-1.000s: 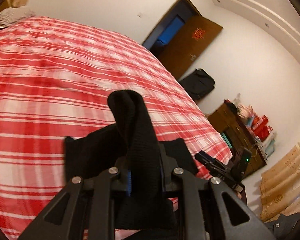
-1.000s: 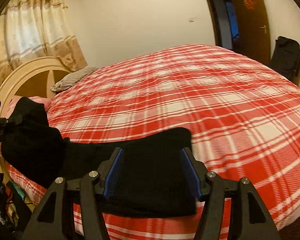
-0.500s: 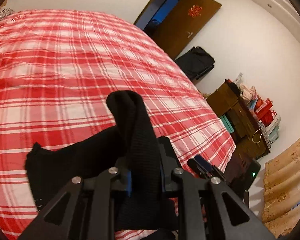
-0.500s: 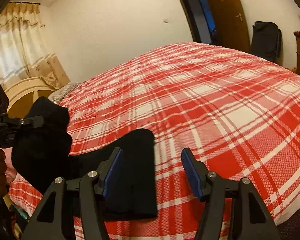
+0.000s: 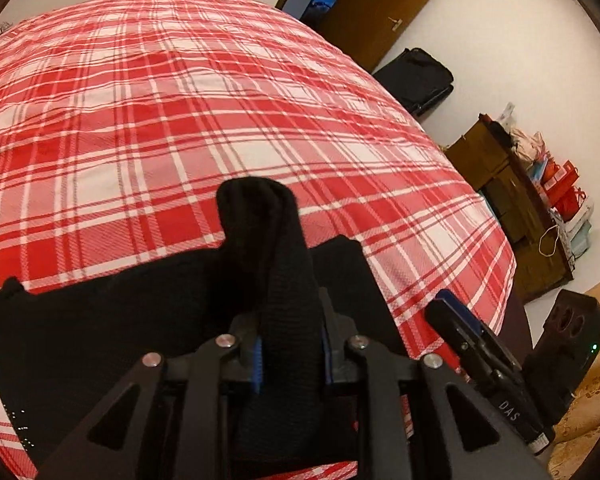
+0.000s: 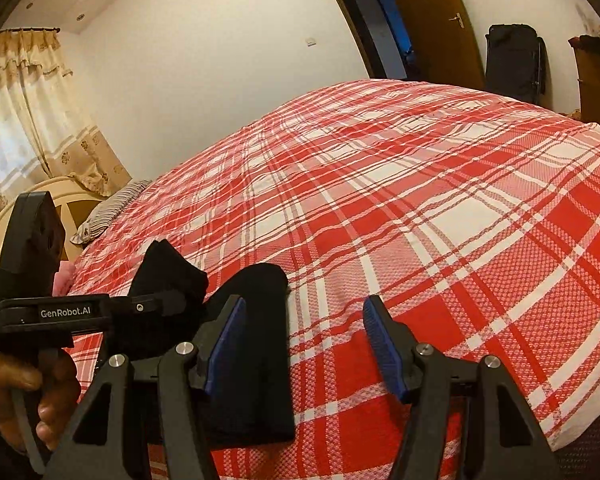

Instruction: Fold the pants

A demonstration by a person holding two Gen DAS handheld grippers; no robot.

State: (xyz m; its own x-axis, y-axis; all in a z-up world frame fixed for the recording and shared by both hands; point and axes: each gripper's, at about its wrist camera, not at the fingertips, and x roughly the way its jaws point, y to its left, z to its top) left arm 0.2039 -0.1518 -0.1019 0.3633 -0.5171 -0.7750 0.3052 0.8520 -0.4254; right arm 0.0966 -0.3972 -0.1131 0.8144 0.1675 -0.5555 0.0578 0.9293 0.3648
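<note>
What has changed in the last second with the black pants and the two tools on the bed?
The right tool has swung to the right: a second ago the pants lay between its open fingers, now only plaid bedcover does. The left tool tilted down toward the bed. It stays shut on a raised bunch of the pants; the right tool stays open and empty.
</note>
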